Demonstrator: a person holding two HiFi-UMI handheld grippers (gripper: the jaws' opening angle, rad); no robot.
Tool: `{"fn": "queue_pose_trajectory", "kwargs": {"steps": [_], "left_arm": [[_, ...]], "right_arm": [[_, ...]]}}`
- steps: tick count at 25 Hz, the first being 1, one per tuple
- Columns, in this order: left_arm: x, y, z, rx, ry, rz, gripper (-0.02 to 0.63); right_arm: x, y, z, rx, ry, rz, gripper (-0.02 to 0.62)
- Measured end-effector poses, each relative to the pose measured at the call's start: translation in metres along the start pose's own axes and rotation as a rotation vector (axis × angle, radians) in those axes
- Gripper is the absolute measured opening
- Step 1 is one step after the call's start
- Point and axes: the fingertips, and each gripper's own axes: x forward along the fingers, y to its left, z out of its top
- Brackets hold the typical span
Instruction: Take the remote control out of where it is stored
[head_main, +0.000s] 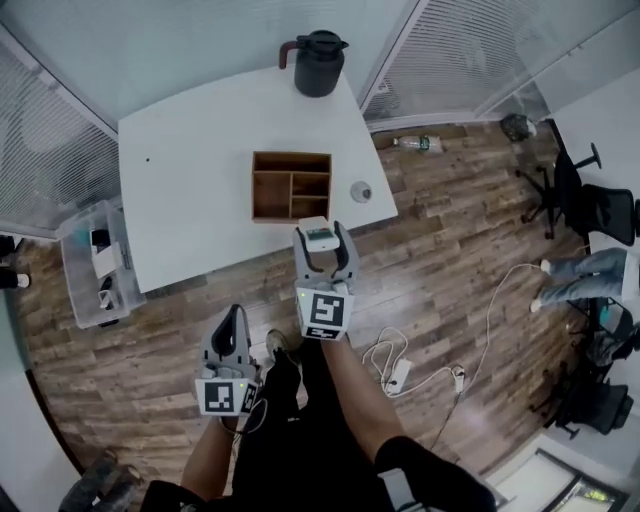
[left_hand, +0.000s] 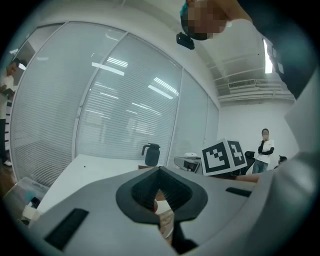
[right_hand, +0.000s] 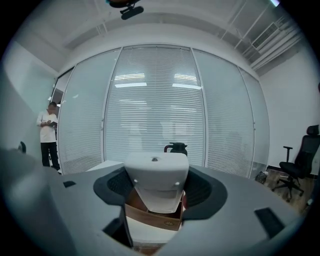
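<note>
Remote control (head_main: 319, 238): white, slim, rounded at the visible end, with a small display or light panel on the upper face. Located between the jaws of the right gripper (head_main: 324, 245), raised over the near edge of the white table (head_main: 190, 200), just in front of the wooden organiser (head_main: 290, 155) and clear of its compartments. Already out of storage, judging by the emptied look of the box.

Right gripper: held wide, pads clamped on the two long sides of the remote control (right_hand: 156, 175), one end projecting forward past the jaw tips.

Left gripper (head_main: 236, 315): lower and nearer the body, well apart from the table, jaws together, nothing between them (left_hand: 160, 172).

Handling, by judgement: light; rigid plastic shell, no give under the pads; smooth casing, hence prone to slipping or pivoting if pinched near one end only. Not fragile, though buttons and display best kept off the pads. Best hold across the width, on the plain side edges, close to mid-length for balance.

Also present: black insulated jug (head_main: 319, 63) at the far table edge; small round grey item (head_main: 361, 191) beside the organiser, kind not discernible.
</note>
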Motion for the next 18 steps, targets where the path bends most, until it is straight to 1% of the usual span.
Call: {"fn": "queue_pose_trajectory", "kwargs": {"steps": [4, 8, 13, 18], "left_arm": [[-0.03, -0.019, 0.031, 0.005, -0.02, -0.043, -0.001], [-0.061, -0.034, 0.052, 0.046, -0.057, -0.071, 0.0], [-0.095, -0.049, 0.055, 0.047, -0.071, -0.106, 0.0], [-0.101, -0.065, 0.064, 0.083, -0.099, -0.125, 0.0]], "right_arm": [[-0.047, 0.012, 0.031, 0.006, 0.044, 0.041, 0.291], [-0.093, 0.024, 0.054, -0.005, 0.031, 0.061, 0.291], [-0.149, 0.037, 0.06, -0.006, 0.037, 0.066, 0.291], [-0.191, 0.04, 0.063, 0.002, 0.03, 0.066, 0.291]]}}
